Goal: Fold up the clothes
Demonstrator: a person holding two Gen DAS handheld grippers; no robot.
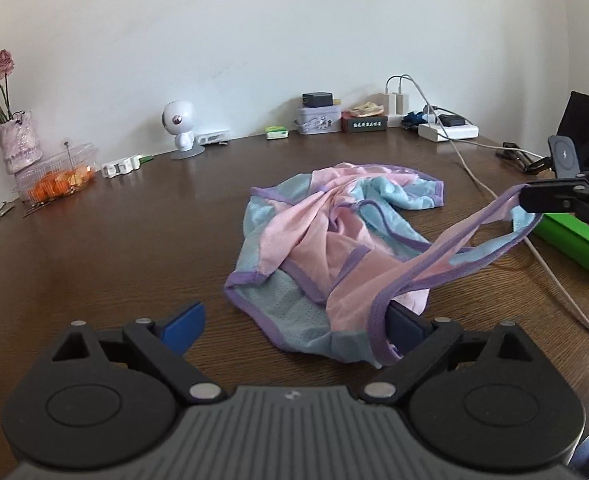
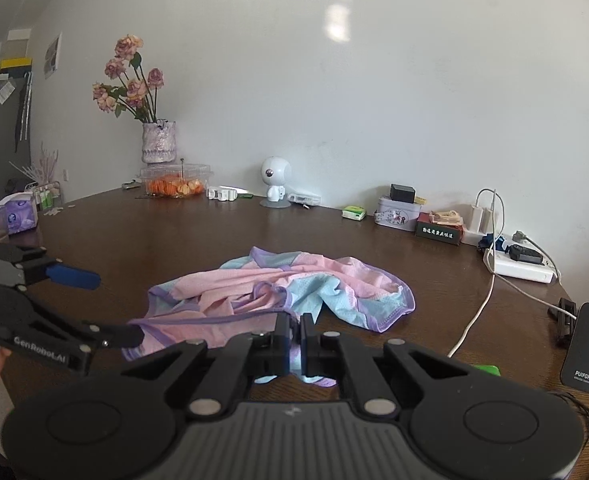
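Nearest to you, your left gripper point(image 1: 296, 322) is hovering low over the near hem with its jaws spread wide. The purple-trimmed edge of the garment point(image 1: 326, 236) is draping against the right-hand blue pad, but nothing is being pinched there. Your right gripper point(image 2: 295, 346) is holding its jaws pressed together on a purple-edged strap, lifting it up and off to the right so that the strap is stretching taut away from the pile.

Beyond that, the pink-and-blue mesh garment is lying crumpled near the middle of the brown table point(image 1: 106, 240), well apart from the clutter along the far wall. As I judge it, folding is barely starting: no clean fold is showing, the fabric is bunching and twisting, and you are still needing to spread it flat before any fold.

Its long axis is running roughly from the near hem away toward the far right. Which end is the neck I cannot tell.
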